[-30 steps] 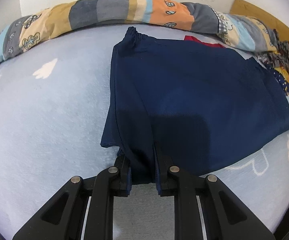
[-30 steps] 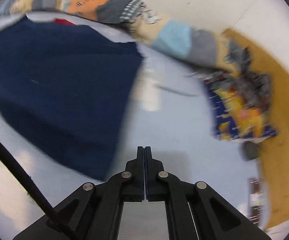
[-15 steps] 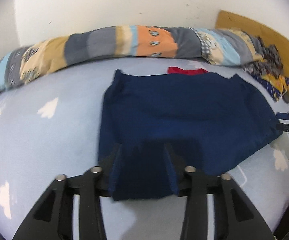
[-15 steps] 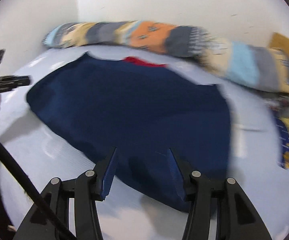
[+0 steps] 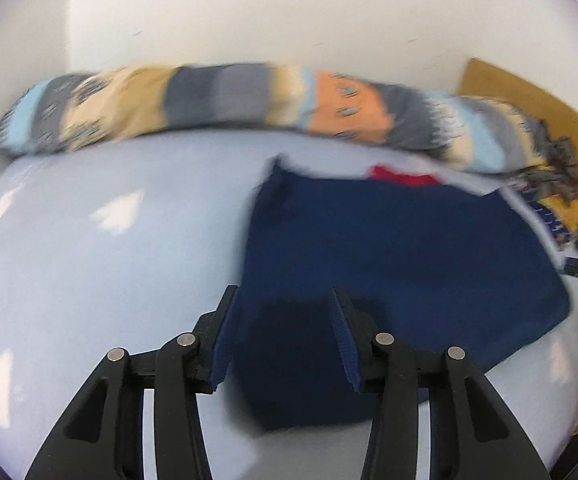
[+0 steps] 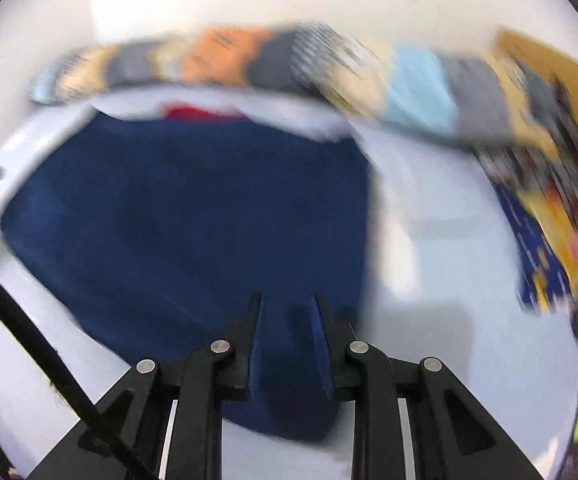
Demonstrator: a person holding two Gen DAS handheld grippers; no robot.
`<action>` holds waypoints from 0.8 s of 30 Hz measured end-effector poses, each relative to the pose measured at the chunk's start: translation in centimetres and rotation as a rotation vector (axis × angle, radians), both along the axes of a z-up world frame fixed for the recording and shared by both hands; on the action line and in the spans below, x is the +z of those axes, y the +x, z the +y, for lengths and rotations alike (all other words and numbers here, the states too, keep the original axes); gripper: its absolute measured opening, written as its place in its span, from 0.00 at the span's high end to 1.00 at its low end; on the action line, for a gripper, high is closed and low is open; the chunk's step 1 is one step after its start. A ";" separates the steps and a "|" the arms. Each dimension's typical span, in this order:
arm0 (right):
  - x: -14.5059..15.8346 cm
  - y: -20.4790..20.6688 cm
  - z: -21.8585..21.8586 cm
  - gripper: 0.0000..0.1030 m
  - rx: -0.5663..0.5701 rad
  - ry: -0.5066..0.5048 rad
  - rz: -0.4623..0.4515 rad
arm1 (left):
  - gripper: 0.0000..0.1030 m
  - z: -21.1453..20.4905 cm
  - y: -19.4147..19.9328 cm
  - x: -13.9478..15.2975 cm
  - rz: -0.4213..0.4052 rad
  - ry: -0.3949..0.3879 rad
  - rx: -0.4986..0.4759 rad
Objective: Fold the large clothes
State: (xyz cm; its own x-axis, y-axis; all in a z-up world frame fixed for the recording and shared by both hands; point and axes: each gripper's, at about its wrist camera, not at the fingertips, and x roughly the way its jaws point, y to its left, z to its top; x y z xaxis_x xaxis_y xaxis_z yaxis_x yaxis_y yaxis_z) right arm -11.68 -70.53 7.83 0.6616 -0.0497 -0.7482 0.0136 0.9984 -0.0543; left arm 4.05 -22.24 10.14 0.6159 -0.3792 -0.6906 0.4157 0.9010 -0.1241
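A folded navy garment lies flat on the pale blue bed sheet, filling the right half of the left wrist view and the left and middle of the right wrist view. A strip of red cloth peeks out at its far edge. Beyond it, along the white wall, stretches a long patchwork bolster in grey, tan, orange and light blue. A heap of patterned clothes sits at the right of the frame against a brown board.

The left gripper hovers above the garment's near left corner; its fingers stand moderately apart and grip nothing, the cloth lying below them. The right gripper hangs over the garment's near right corner, its fingers narrower and closing, with the navy cloth seen through the gap but not pinched. Both views are smeared with motion blur. A black cable crosses the lower left of the right wrist view.
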 end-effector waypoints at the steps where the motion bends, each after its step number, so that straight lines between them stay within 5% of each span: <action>1: 0.5 1.1 1.7 0.64 0.041 0.019 -0.007 | 0.49 -2.8 0.6 0.2 0.008 0.011 -0.045; 2: 0.8 3.1 4.1 0.61 0.086 0.042 -0.008 | 0.40 -4.8 1.1 0.1 0.017 0.027 -0.073; 6: -1.7 10.0 9.2 0.61 0.164 0.130 0.059 | 0.39 -11.9 5.3 -2.8 0.088 0.087 -0.115; 10: -5.0 13.4 6.4 0.62 0.080 0.119 0.132 | 0.39 -12.6 8.1 -7.0 0.140 0.124 -0.032; 12: -5.8 12.7 1.9 0.64 -0.020 0.108 0.143 | 0.39 -11.4 8.2 -7.3 0.121 0.120 -0.032; 16: -6.1 9.2 -6.9 1.00 -0.200 0.194 0.146 | 0.39 -6.9 8.2 -7.1 0.111 0.146 0.011; 19: -5.7 7.2 -10.3 0.96 -0.336 0.205 0.172 | 0.39 -2.3 8.0 -6.4 0.152 0.113 0.122; 20: -5.0 6.3 -10.2 0.78 -0.395 0.150 0.186 | 0.39 -1.4 7.4 -6.0 0.160 0.097 0.141; 24: -2.1 3.4 -6.6 0.77 -0.370 0.142 0.131 | 0.39 0.9 3.7 -3.7 0.131 0.075 0.174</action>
State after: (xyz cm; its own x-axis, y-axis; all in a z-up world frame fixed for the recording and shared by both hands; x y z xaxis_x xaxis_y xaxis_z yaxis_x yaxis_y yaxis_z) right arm -8.32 -77.17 5.76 0.5173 -0.1561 -0.8415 0.3747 0.9253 0.0587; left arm 7.74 -21.35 6.47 0.5710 -0.2199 -0.7909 0.2377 0.9665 -0.0971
